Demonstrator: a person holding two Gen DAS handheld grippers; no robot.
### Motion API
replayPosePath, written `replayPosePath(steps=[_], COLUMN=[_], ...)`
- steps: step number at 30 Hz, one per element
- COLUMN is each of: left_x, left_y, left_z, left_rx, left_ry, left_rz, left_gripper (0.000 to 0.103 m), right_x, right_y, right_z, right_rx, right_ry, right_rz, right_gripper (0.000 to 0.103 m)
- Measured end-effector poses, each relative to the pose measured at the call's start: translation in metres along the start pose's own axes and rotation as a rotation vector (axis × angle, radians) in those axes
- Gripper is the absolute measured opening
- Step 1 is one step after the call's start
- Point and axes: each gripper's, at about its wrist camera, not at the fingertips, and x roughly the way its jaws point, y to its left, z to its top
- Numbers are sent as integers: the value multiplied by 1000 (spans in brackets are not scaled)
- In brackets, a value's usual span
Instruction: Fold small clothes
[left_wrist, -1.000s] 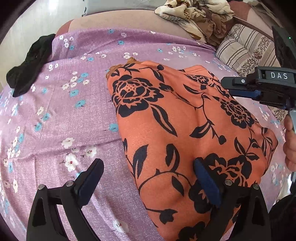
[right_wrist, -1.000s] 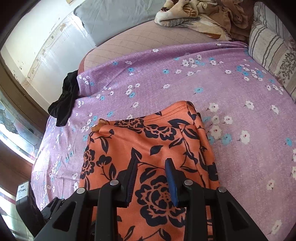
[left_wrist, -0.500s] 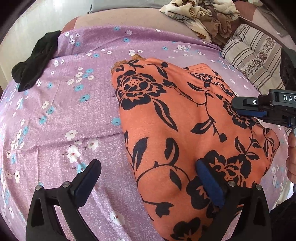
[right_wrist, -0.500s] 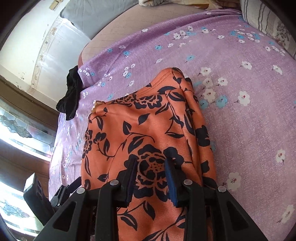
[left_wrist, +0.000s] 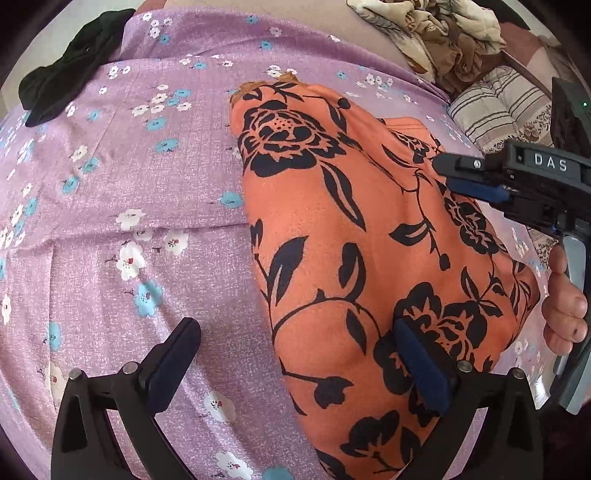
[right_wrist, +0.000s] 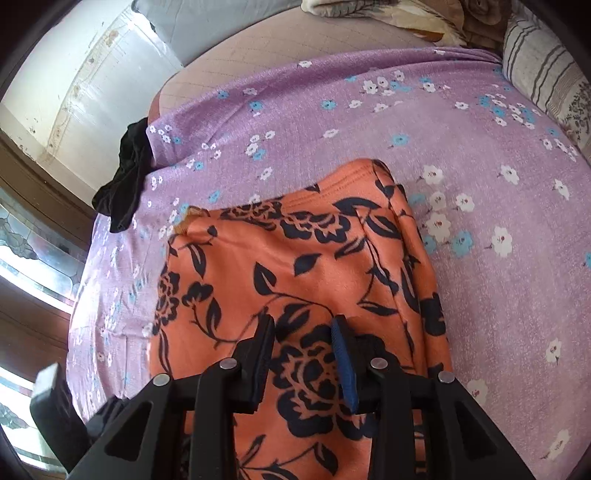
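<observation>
An orange garment with black flowers (left_wrist: 332, 229) lies folded and fairly flat on the purple flowered sheet (left_wrist: 129, 184). My left gripper (left_wrist: 299, 354) stands wide open over its near left edge. One finger hovers over the sheet and the other over the cloth, and nothing is pinched. In the right wrist view the garment (right_wrist: 295, 266) fills the middle. My right gripper (right_wrist: 303, 343) hangs over a black rose print with a narrow gap between its pads. I see no fold in that gap. From the left wrist view the right gripper (left_wrist: 445, 175) hovers above the garment's right part.
A black cloth (right_wrist: 125, 184) hangs at the sheet's far left edge. A striped pillow (left_wrist: 498, 107) and a heap of beige clothes (left_wrist: 436, 33) lie at the back right. A person's hand (left_wrist: 565, 310) holds the right gripper's handle. A wall and window (right_wrist: 44, 258) stand on the left.
The left gripper's jaws have spread slightly wider and its view has rolled a little. The right gripper dipped closer over the garment, then drew back. The garment has stayed where it lay.
</observation>
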Motion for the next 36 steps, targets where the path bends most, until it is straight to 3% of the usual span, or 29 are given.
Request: replayPosePath(steps=[7,9,12,14,18,26,32,36], left_x=[-7,-12,-17,-15,-16,-16,-17,-18], left_y=[-1,-6,-13,-21,-23,-30,-34,-38], left_z=[-8,-15,-19,-15,-14,-13,-14,-16], left_rx=[23,61,112,132,137,150,156,164], left_ry=[-46,-75,-113,-121,-116,-136,-151,-159], left_rz=[23,50,95,106,110,143,163,173], left_gripper=[103,103,103,103,103,103,103,103], right_x=[34,56,95,98,82,12,-31,-50], right_y=[46,56,61,56,57,50,23,-6], right_z=[27,31,30,29,30,22,-2,-35], right_rx=[-40,-59,-95,-76,-77,-75,-48,7], right_ry=[-27,24,144,135,125,19,-1,11], right_rz=[115,128,55,84,86,96,32,51], right_gripper=[35,35,35,34,34,34,34,34])
